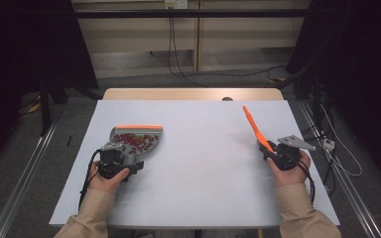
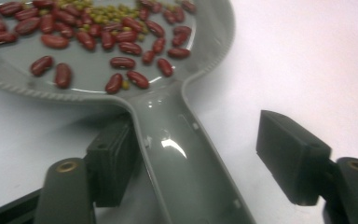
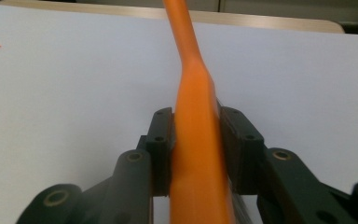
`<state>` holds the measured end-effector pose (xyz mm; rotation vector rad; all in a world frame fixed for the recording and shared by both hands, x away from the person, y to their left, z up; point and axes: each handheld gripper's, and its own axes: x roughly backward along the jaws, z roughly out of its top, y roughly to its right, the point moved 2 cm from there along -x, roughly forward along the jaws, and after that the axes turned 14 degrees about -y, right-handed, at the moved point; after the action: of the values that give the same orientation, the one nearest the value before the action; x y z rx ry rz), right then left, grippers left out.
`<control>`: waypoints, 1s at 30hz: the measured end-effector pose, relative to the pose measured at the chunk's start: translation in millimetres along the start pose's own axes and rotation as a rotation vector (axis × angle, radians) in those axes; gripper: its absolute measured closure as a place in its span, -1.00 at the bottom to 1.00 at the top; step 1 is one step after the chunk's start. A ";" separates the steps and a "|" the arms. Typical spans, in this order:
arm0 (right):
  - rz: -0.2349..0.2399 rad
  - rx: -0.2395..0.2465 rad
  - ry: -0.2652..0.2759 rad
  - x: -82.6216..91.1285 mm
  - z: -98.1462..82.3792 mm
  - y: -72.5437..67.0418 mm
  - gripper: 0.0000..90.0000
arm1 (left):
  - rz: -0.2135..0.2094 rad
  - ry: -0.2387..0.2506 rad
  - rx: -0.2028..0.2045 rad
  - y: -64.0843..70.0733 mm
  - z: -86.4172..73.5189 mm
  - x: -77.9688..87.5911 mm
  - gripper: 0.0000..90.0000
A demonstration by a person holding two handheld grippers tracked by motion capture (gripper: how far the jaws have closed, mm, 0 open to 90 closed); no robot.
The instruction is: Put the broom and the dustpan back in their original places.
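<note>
A white table top fills the middle of the high view, matte and bare apart from the two tools; behind its far edge runs a strip of pale wood. The floor around is grey, with metal rails along both sides and black cables trailing down from a wall socket at the far end; dark curtains close off the left and right. On the left half of the table lies a grey dustpan with an orange lip at its far edge, its tray holding red beans mixed with small green ones. Its handle points toward the person and lies between the jaws of the left gripper: these stand apart, one pad against the handle's side, the other well clear of it. On the right half, the right gripper is clamped on the handle of an orange brush, both pads pressing its sides. The brush slants up and away toward the far left, above the table.
</note>
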<state>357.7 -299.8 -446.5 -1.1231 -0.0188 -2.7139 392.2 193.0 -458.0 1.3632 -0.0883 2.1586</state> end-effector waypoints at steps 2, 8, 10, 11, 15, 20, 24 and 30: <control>0.046 -0.003 0.012 -0.7 -0.3 -5.5 0.42 | 0.005 0.002 -0.010 1.8 -1.0 0.7 -0.38; 0.171 -0.005 0.057 4.4 -1.4 -19.6 0.12 | -0.020 0.069 -0.041 5.0 -5.9 13.7 -0.67; 0.207 -0.007 0.064 5.7 -3.7 -21.6 0.04 | -0.026 0.098 -0.057 6.1 -7.3 17.9 -0.69; 0.219 0.002 0.061 5.9 -4.7 -22.0 -0.02 | -0.027 0.116 -0.063 6.5 -7.9 19.3 -0.71; 0.244 0.018 0.070 9.2 -9.1 -23.5 -0.19 | -0.056 0.160 -0.086 7.5 -10.9 25.5 -0.77; 0.262 0.043 0.064 13.7 -15.2 -25.2 -0.32 | -0.085 0.189 -0.139 10.6 -15.1 31.4 -0.82; 0.273 0.080 0.051 17.7 -21.9 -28.1 -0.39 | -0.092 0.194 -0.162 9.8 -21.9 33.5 -0.84; 0.280 0.111 0.039 23.5 -32.1 -30.4 -0.44 | -0.092 0.213 -0.177 9.4 -32.1 37.9 -0.84</control>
<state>313.3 -277.2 -450.9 -0.9619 -0.0063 -2.4541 349.8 212.9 -439.0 1.0142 -0.1275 2.1484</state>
